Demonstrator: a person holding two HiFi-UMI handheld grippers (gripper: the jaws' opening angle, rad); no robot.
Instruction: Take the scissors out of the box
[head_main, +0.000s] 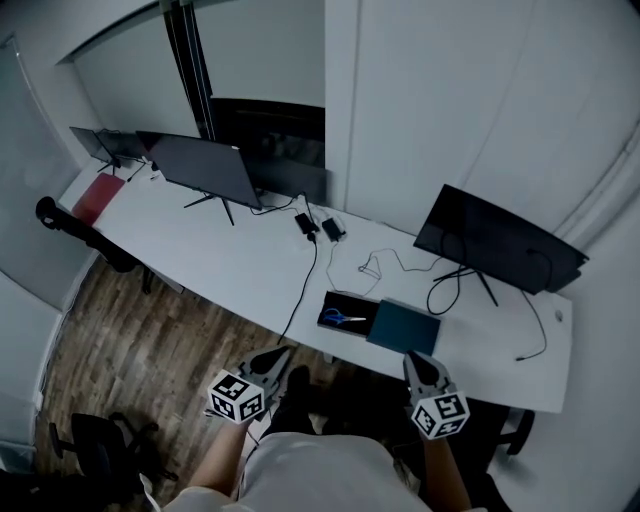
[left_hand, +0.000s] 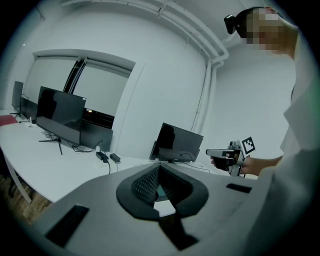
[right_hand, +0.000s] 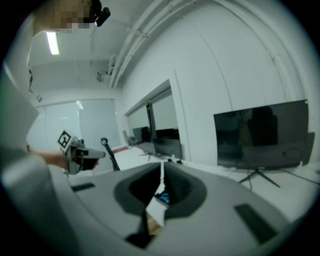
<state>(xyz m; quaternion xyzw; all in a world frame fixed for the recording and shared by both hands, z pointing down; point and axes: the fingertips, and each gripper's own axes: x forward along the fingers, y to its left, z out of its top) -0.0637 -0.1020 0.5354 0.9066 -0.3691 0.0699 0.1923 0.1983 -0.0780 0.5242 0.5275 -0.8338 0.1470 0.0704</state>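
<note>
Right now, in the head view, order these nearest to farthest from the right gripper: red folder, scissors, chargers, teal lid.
1. Teal lid, just ahead of right gripper.
2. Scissors, in the box, leftward.
3. Chargers, mid-desk.
4. Red folder, far left end.

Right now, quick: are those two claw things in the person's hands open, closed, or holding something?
Left gripper: closed, holding nothing.
Right gripper: closed, holding nothing.
</note>
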